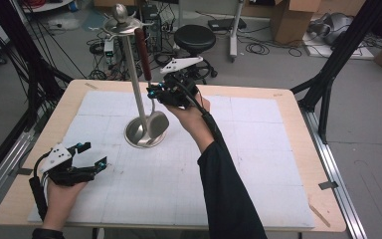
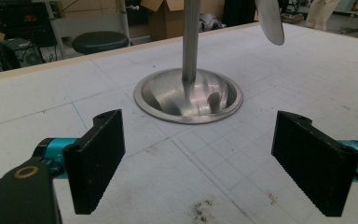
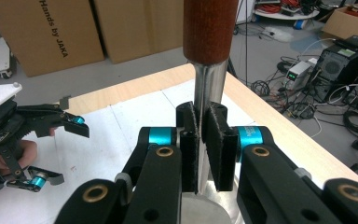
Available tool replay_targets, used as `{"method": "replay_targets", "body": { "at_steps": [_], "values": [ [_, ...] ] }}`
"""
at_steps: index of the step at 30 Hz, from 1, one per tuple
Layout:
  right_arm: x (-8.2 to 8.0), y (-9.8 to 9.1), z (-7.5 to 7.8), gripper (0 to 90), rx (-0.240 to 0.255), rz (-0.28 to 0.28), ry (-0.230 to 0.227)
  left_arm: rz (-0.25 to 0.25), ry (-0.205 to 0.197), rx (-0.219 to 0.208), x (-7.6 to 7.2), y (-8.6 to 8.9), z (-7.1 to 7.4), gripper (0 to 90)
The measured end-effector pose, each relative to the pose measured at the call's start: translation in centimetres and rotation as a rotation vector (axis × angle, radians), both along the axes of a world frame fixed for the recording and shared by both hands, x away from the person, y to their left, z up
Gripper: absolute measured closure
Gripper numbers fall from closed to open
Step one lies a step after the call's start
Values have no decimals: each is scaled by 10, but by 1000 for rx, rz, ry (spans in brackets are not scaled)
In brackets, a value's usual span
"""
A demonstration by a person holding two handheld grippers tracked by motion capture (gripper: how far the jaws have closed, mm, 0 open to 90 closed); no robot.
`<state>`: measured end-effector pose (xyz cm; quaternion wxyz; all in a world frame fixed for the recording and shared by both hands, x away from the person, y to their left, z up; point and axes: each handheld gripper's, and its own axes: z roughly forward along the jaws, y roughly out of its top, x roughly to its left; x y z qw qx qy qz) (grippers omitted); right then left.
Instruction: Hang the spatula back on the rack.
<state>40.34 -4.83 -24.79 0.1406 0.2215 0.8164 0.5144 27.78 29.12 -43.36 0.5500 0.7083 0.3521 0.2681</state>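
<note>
The white mat on the table carried the steel stand, its dished base bare. Right of the pole my right gripper pinched the spatula by its metal shank, long axis near upright, wooden handle uppermost, hooks higher still. My left gripper rested near-left, jaws spread, holding nothing.
</note>
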Motion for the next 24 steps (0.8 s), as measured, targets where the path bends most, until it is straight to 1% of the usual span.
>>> {"method": "replay_targets", "body": {
  "at_steps": [3, 5, 6, 7, 8, 9, 12, 16, 18, 19, 21, 22, 23, 24],
  "values": [
    [0, 0, 0, 839, 1, 3, 1, -1, -1, -1, 0, 0, 0, 178],
    [-1, -1, 0, 828, -7, 8, -6, -1, 0, -1, 0, 0, 0, 178],
    [-3, -4, 1, 773, -3, 2, -23, -1, 1, 0, 0, 0, 0, 178],
    [-3, -4, 1, 773, -3, 2, -23, -1, 1, 0, 0, 0, 0, 178],
    [-4, -9, 1, 724, 6, 6, -24, -1, 1, 0, 0, 0, 0, 178],
    [-4, -9, 1, 724, 6, 6, -24, -1, 1, 0, 0, 0, 0, 178],
    [-9, -19, 1, 639, 9, -2, -24, -1, 3, 1, 0, 0, 0, 178],
    [-21, -41, -5, 533, 20, -2, -46, 2, 5, 2, 1, 0, -1, 178],
    [-28, -54, -11, 476, 34, -14, -41, 2, 4, 1, 1, 0, 0, 178],
    [-31, -62, -14, 463, 34, -18, -47, 3, 4, -1, 1, 0, 0, 178],
    [-38, -77, -21, 438, 43, -30, -47, 5, 4, -2, 1, 0, 0, 178],
    [-44, -93, -30, 402, 51, -48, -43, 7, 4, -7, 1, 0, 0, 178],
    [-44, -93, -30, 402, 51, -48, -43, 9, 5, -7, 1, 1, -1, 178],
    [-47, -101, -34, 394, 53, -60, -42, 10, 3, -7, 2, 2, -1, 178]
  ]
}}
